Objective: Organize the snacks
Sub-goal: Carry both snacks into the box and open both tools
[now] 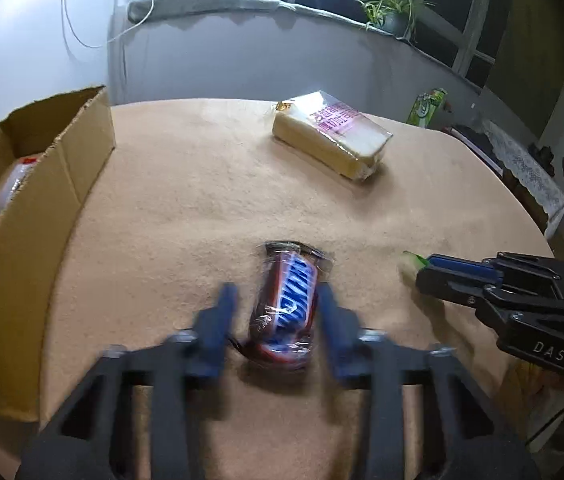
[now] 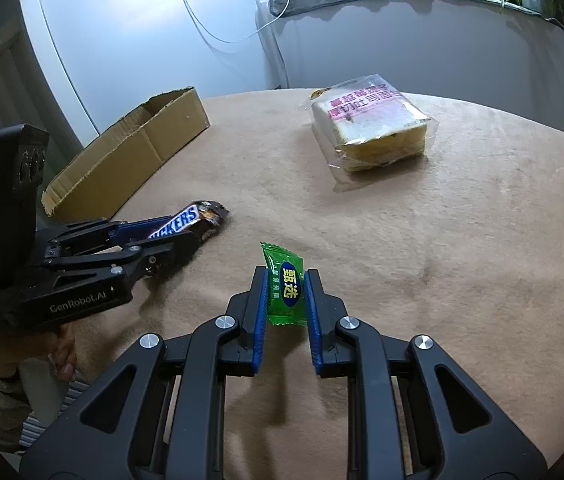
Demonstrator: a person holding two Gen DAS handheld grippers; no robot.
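Observation:
A Snickers bar (image 1: 285, 304) lies on the tan tablecloth between the blue fingers of my left gripper (image 1: 276, 292). A gap shows beside the left finger, so the jaws stand slightly apart around it; this view is blurred. In the right wrist view the bar (image 2: 180, 222) sticks out past that gripper's tips. My right gripper (image 2: 286, 294) is shut on a small green candy (image 2: 285, 292), held just above the cloth. A wrapped pack of sliced bread (image 2: 369, 128) lies at the far side. An open cardboard box (image 1: 62, 184) stands at the left with a packet (image 1: 14, 184) inside.
The round table's cloth (image 2: 461, 240) drops off at the right and near edges. A green carton (image 1: 427, 108) stands beyond the table's far right. A potted plant (image 1: 389, 12) sits on the window ledge. A hand (image 2: 58, 352) grips the left gripper's handle.

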